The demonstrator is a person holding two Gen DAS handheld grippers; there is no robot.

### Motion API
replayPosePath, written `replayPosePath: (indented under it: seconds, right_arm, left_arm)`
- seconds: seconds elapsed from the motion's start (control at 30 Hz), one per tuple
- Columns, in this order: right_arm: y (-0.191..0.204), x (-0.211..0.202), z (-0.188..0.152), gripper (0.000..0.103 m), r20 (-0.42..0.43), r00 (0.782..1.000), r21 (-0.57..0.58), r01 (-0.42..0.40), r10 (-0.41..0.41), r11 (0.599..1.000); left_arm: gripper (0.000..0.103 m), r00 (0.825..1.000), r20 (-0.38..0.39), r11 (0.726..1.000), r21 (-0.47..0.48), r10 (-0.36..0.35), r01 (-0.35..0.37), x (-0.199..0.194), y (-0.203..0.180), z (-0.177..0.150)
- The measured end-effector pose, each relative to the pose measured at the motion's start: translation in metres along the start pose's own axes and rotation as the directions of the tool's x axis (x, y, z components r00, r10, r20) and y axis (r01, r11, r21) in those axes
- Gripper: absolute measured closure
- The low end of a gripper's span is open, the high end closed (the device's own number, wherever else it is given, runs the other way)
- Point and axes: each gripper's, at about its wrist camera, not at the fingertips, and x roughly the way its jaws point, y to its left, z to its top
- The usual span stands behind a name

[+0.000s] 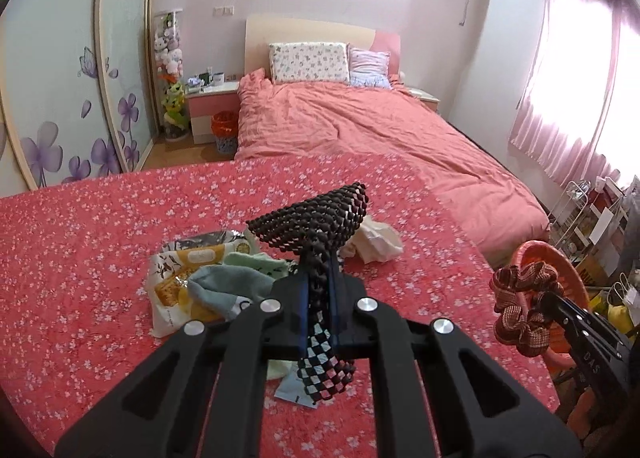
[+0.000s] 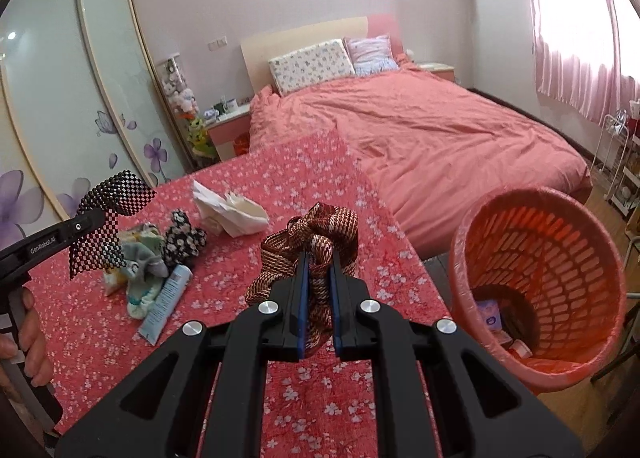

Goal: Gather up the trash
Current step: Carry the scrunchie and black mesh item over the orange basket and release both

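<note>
My left gripper (image 1: 319, 258) is shut on a black-and-white checkered mesh cloth (image 1: 316, 213) and holds it above the pink floral table (image 1: 80, 242). It also shows in the right wrist view (image 2: 108, 225). My right gripper (image 2: 318, 258) is shut on a brown plaid scrunchie (image 2: 316, 242), held above the table's right side, left of the orange basket (image 2: 600, 258). The scrunchie also shows in the left wrist view (image 1: 524, 302). On the table lie a crumpled white tissue (image 2: 230, 209), a snack wrapper (image 1: 180, 282), socks (image 1: 228, 286) and a tube (image 2: 166, 306).
The orange basket stands off the table's right edge with a few items inside. A bed (image 2: 440, 129) with a pink cover lies behind the table. A wardrobe (image 1: 60, 77) is on the left, a wire rack (image 1: 580, 217) on the right. A black floral scrunchie (image 2: 182, 238) lies on the table.
</note>
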Motion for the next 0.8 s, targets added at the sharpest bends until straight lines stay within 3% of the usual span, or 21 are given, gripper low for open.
replayPosePath:
  seconds: [0.3,0.8]
  right_arm:
    - [-0.008,-0.033,0.004,0.094,0.068,0.997,-0.002,0.036,-0.036,0.999]
    - [-0.056,-0.073,0.006,0.094,0.155,0.979,0.053,0.126,-0.133,0.991]
  left_arm:
    - [0.094,0.999,0.027,0.998,0.066,-0.018,0.016,-0.028,-0.038,-0.006]
    - [0.094,0.984,0.014,0.974,0.141,-0.180,0.176,-0.047,-0.122,-0.020]
